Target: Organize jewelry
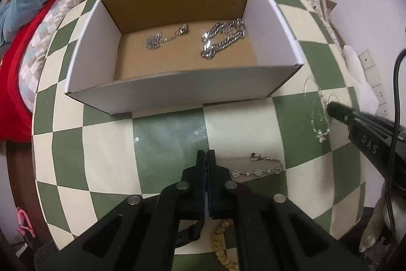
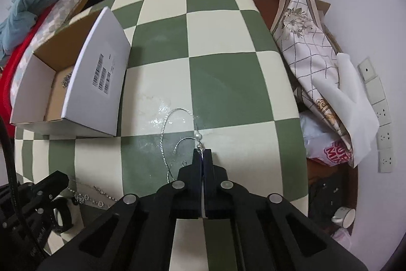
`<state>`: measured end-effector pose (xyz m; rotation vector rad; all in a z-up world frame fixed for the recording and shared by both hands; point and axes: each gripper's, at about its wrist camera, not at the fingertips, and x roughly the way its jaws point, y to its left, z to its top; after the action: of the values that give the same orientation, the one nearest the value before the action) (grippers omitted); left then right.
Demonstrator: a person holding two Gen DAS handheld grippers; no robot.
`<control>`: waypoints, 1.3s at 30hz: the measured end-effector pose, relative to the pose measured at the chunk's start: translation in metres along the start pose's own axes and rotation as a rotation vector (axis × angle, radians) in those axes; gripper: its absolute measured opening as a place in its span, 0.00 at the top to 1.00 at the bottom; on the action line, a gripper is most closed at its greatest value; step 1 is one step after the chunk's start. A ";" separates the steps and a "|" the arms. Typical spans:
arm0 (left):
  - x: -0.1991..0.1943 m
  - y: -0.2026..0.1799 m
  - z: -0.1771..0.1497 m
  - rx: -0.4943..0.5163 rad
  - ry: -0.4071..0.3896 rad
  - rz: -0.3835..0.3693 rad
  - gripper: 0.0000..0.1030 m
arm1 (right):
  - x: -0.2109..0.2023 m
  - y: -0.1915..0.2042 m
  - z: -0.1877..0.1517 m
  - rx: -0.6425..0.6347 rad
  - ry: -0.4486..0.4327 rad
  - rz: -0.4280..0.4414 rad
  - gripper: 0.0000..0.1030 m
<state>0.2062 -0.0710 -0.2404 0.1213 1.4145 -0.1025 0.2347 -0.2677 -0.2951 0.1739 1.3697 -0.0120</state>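
An open cardboard box (image 1: 162, 95) stands on the green and cream checked table (image 1: 243, 123); it also shows in the right wrist view (image 2: 101, 73). Inside lie a thick silver chain (image 1: 223, 38) and a thin silver necklace (image 1: 165, 38). My left gripper (image 1: 206, 154) is shut and empty, just left of a silver bracelet (image 1: 256, 166) lying on the table. My right gripper (image 2: 203, 151) is shut on a thin silver necklace with a pearl (image 2: 198, 136); its chain loops on the table ahead. The right gripper also shows in the left wrist view (image 1: 332, 107).
A beaded tan bracelet (image 1: 220, 240) lies under my left gripper. Folded patterned fabric (image 2: 304, 47) and bags lie off the table's right edge by the wall. A bed with blankets (image 1: 38, 4) is to the left. A mug (image 2: 345, 217) sits on the floor at the right.
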 end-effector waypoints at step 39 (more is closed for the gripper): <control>-0.041 0.053 0.033 -0.182 -0.067 -0.116 0.42 | -0.163 0.034 0.014 0.027 -0.206 0.306 1.00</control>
<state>0.2393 -0.0238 -0.1938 -0.1133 1.3566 -0.0724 0.2191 -0.2507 -0.1292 0.3930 1.1267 0.2025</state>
